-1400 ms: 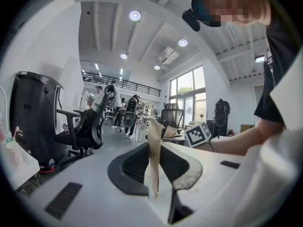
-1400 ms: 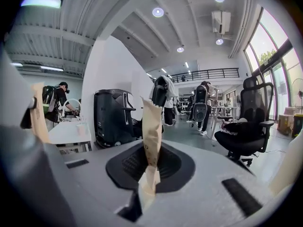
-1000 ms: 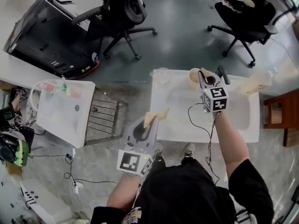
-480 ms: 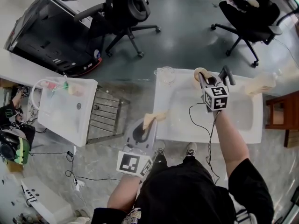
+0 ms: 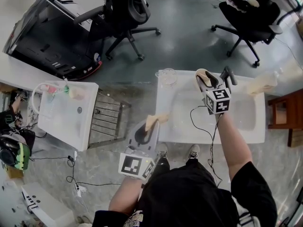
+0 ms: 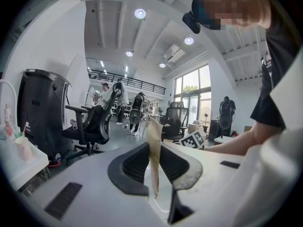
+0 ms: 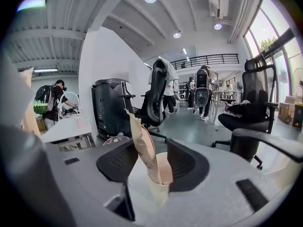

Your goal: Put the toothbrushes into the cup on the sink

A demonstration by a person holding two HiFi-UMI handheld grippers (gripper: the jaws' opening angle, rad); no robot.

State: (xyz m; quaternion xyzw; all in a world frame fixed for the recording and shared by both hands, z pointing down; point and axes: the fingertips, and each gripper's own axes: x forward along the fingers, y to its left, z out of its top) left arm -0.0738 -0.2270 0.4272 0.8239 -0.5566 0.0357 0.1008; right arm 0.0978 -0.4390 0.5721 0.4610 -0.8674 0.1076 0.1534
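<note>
The white sink [image 5: 236, 126] carries a dark faucet [image 5: 228, 74] at its back rim. Left of the faucet stands a beige cup [image 5: 199, 76], and farther left a clear glass [image 5: 166, 75]. Right of the faucet lies a pale beige object [image 5: 261, 84], too blurred to name.

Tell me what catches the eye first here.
The right hand-held gripper is opening its jaws around a wrapped toothbrush standing in the cup at the back edge of the white sink. The left hand-held gripper clamps a second toothbrush by the sink's front left corner.
</note>
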